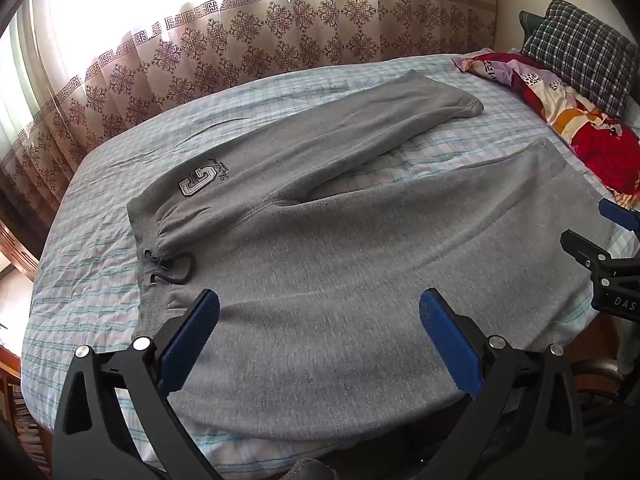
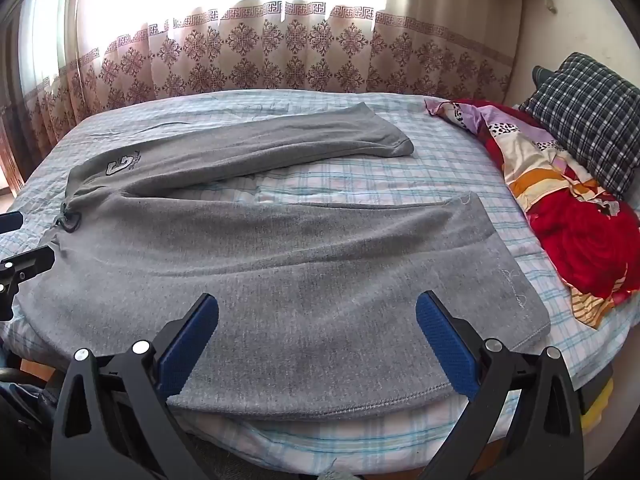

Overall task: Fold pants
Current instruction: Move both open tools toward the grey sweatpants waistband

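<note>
Grey sweatpants (image 1: 320, 248) lie flat on the bed, legs spread in a V, waistband and dark drawstring (image 1: 168, 266) to the left, a letter patch (image 1: 198, 182) on the far leg. My left gripper (image 1: 320, 304) hovers open above the near leg by the waist, nothing between its blue pads. In the right wrist view the same pants (image 2: 280, 264) stretch across, cuffs to the right. My right gripper (image 2: 318, 306) is open above the near leg's lower half, close to the bed's front edge. Each gripper shows at the edge of the other's view: the right gripper (image 1: 600, 240), the left gripper (image 2: 20, 248).
The bed has a pale checked sheet (image 2: 400, 172). A red and patterned quilt (image 2: 580, 240) and a dark plaid pillow (image 2: 588, 116) are piled at the right. A patterned curtain (image 2: 280, 52) hangs behind the bed, bright window above. A wooden frame (image 1: 12, 248) stands at the left.
</note>
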The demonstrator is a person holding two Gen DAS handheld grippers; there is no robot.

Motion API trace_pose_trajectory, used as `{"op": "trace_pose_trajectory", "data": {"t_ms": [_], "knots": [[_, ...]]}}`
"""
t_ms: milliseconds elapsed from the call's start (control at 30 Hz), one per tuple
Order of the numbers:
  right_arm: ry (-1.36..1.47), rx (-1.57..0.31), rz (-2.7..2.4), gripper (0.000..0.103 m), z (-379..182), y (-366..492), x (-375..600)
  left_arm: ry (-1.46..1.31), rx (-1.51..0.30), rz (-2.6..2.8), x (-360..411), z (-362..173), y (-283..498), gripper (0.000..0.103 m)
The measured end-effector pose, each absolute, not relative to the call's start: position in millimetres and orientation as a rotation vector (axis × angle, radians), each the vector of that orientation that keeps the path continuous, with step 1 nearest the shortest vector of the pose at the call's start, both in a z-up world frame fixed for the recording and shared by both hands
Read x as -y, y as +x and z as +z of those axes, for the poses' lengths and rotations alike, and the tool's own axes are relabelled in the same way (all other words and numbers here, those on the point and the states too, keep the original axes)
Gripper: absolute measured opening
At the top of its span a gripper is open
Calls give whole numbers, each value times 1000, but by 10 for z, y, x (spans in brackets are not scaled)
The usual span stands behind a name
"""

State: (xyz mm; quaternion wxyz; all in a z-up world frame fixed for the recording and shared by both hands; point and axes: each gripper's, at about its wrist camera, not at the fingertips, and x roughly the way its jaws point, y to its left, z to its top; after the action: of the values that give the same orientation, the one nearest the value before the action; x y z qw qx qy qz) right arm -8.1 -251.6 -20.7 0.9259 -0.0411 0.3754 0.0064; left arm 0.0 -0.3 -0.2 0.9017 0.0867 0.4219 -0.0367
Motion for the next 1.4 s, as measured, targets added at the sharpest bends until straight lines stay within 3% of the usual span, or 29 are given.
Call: {"op": "trace_pose_trajectory", "data": {"t_ms": [1400], "knots": [[-61,-831,-16,98,-375,24,2613,119,-1008,-46,-209,-345,168,101]]}}
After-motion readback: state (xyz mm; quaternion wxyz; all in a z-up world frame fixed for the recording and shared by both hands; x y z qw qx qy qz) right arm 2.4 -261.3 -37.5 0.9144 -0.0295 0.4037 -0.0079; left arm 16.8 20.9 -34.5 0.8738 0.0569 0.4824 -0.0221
